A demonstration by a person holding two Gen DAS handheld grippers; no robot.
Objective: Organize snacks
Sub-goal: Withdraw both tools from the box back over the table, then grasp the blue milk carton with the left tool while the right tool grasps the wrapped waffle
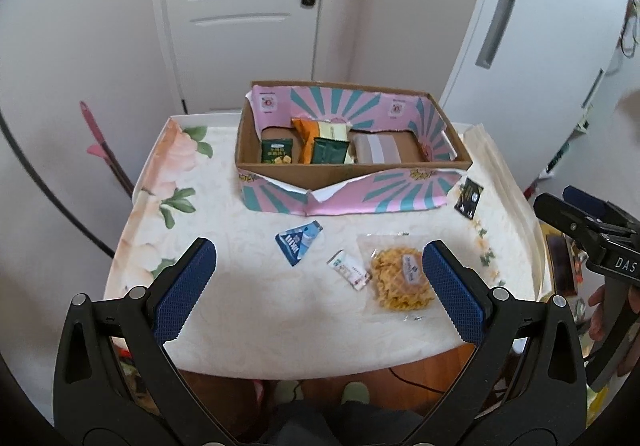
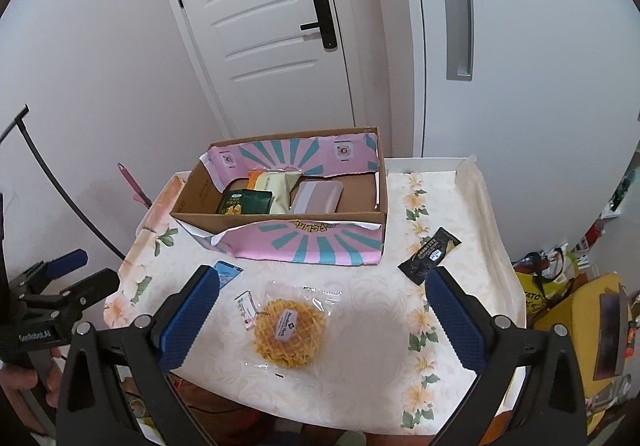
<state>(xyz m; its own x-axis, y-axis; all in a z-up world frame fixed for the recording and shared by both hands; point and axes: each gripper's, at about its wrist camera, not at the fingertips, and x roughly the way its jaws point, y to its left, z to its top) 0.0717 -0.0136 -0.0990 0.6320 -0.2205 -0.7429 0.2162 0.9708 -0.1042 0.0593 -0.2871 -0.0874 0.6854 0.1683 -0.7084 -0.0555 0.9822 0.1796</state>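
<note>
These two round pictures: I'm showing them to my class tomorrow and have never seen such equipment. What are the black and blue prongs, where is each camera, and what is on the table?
The prongs are two hand-held grippers, one in each of a person's hands. Each carries a wide-angle camera that looks along its own fingers, so one picture comes from the left gripper and the other from the right gripper. Both are open and hold nothing.

On the flowered table stands a cardboard box with several snack packets inside. Outside it lie a bagged waffle snack, a blue triangular packet, a small white sachet and a black packet.
</note>
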